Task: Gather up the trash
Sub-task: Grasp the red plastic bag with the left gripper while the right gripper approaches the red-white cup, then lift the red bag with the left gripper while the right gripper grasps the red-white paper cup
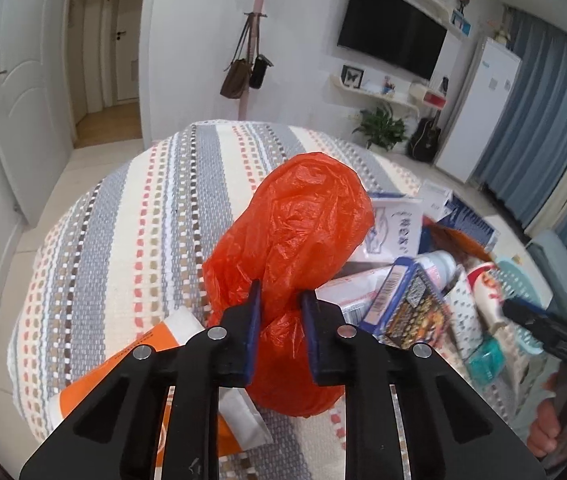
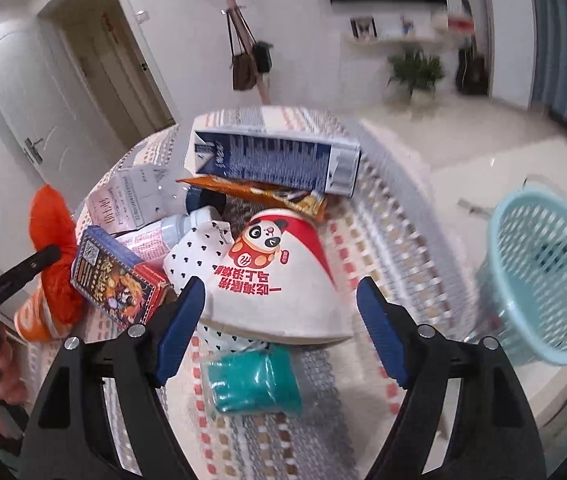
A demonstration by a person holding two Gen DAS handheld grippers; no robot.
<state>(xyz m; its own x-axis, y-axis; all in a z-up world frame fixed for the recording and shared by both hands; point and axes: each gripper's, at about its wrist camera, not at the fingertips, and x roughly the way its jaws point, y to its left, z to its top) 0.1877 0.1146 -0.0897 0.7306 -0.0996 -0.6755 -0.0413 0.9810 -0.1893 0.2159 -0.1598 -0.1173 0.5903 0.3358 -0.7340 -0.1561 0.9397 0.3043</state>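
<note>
My left gripper [image 1: 280,300] is shut on an orange plastic bag [image 1: 295,232], pinching its bunched middle just above the striped tablecloth [image 1: 123,240]. The bag also shows at the left of the right wrist view [image 2: 49,224]. My right gripper [image 2: 281,300] is open, its jaws on either side of a tipped white paper cup with a panda print [image 2: 279,276]. A teal wrapper [image 2: 251,380] lies below the cup. A pile of trash sits beyond: a blue and white carton [image 2: 275,156], a colourful card box [image 2: 119,280], a white bottle [image 2: 187,224].
A light blue plastic basket [image 2: 543,268] stands on the floor to the right of the table. An orange and white packet [image 1: 139,360] lies under my left gripper. A coat stand with bags [image 1: 247,68], doors and a TV are behind.
</note>
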